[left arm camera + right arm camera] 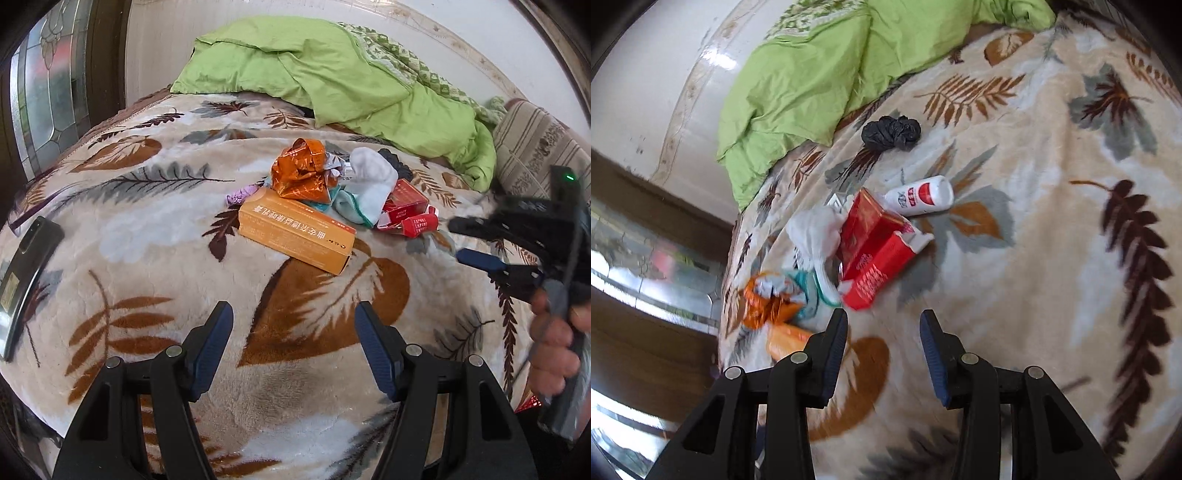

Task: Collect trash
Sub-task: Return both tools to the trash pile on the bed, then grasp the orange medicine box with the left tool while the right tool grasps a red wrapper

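A pile of trash lies on the leaf-patterned blanket [155, 236]: an orange box [295, 236], a crumpled orange foil wrapper [301, 173], white tissue [373, 177], torn red cartons [406, 212] and a small purple wrapper [240, 195]. In the right wrist view I see the red cartons [875, 243], the tissue [816, 232], the orange wrapper [768, 302], a white bottle with a red label [921, 195] and a crumpled black bag [891, 132]. My left gripper [293, 325] is open and empty, short of the orange box. My right gripper [884, 330] is open and empty, just short of the red cartons; it also shows in the left wrist view [458, 240].
A green quilt [332, 77] is bunched at the far side of the bed against the wall. A striped pillow [535, 147] lies at the right. A black phone [26, 273] lies on the blanket at the left. A stained-glass door [44, 85] stands beyond the bed's left side.
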`<state>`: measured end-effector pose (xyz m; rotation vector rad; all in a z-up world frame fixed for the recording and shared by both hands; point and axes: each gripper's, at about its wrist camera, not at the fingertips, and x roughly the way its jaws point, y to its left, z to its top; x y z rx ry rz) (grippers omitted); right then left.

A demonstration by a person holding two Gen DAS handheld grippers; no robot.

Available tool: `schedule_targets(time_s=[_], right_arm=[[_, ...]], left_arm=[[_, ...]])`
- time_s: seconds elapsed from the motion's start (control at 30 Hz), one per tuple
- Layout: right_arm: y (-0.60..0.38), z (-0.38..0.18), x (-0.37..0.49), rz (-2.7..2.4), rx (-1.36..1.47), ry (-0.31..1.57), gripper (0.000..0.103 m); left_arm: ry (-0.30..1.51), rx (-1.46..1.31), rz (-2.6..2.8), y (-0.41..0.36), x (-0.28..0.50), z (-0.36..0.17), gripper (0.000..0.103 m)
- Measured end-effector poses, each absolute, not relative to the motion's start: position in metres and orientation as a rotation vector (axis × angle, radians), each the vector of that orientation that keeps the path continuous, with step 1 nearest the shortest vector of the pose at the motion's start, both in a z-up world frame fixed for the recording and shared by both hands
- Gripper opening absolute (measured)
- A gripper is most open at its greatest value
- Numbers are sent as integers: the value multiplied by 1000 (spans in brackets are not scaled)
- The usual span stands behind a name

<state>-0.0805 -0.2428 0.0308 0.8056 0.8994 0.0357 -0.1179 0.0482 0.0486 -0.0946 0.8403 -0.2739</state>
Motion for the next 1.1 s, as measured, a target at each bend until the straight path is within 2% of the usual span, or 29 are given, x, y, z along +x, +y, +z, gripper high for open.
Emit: schedule_targets(time_s=[0.23,0.27,0.37,0.47,0.8,0.93,1.03,1.1], right_arm=[[-237,5,-32,-32,835,928,43],[-238,1,-31,-32,841,928,40],[-241,1,-36,-14,833,909,23],[-246,14,-57,8,786,871,18],[-246,52,-151,32,538,720,17],[-253,50,-154,43,538,708,17],[-258,49,-154,36,544,696,17],[-263,49,-153,35,555,688,17]], left_arm=[[848,-99,-299,50,-115,46,67],[851,-103,-301,50,-114,46,67],[859,-111,-307,50,-112,44,67],[869,-119,-312,48,-110,43,67],[942,-190,-277,46,-82,36,67],[1002,-294,-222,48,-53,29,67],[1040,-362,-177,47,-34,24,73],[1036,-380,-110,41,-21,26,74]])
